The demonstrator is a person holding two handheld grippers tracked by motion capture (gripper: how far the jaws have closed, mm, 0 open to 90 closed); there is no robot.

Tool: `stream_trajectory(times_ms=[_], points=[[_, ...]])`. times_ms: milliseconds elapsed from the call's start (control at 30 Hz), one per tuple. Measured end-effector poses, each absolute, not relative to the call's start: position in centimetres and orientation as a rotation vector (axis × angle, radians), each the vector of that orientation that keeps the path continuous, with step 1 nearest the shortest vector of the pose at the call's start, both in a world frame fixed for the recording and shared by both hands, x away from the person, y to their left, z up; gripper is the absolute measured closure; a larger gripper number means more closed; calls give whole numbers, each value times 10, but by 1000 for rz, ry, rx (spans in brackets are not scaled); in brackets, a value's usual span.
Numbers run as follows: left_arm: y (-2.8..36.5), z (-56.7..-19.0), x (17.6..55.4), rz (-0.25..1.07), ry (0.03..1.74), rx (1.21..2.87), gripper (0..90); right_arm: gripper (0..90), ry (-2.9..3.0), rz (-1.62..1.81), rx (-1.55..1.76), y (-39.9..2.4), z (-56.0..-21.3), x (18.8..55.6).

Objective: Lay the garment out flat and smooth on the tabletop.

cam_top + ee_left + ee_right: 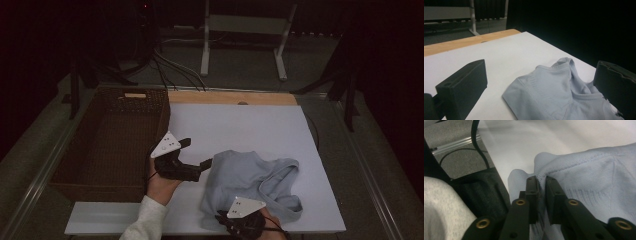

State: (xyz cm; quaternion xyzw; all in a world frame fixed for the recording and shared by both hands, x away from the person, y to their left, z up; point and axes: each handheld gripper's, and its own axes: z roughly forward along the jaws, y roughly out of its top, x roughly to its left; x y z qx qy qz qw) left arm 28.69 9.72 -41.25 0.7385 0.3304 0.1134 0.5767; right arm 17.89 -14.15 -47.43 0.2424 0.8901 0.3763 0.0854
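Right hand-held gripper (541, 185) is pinching a fold at the near edge of the pale blue top (250, 180), jaws nearly together on the fabric. Left hand-held gripper (194, 152) is hovering just left of the top, jaws standing wide with nothing between them. Top is lying crumpled on the white tabletop (240, 125), near its front edge. Brown wicker basket (107, 145) is sitting left of it. Farther back, cables (175, 67) and a white frame (245, 30) are fading into darkness; no writing is readable.
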Motion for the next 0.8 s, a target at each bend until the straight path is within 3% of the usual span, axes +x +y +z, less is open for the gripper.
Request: stream_trajectory(times_ms=[167, 367, 533, 800], points=[[95, -416, 288, 275, 766, 1732, 2, 540, 2613, 1135, 768, -149, -471, 182], [83, -422, 289, 284, 733, 1756, 3, 357, 2544, 1138, 844, -164, -467, 187], [70, -428, 292, 311, 689, 1780, 14, 298, 2478, 1141, 908, -178, -465, 189], [57, -434, 301, 314, 654, 1786, 19, 303, 2383, 1088, 975, -204, -463, 193]])
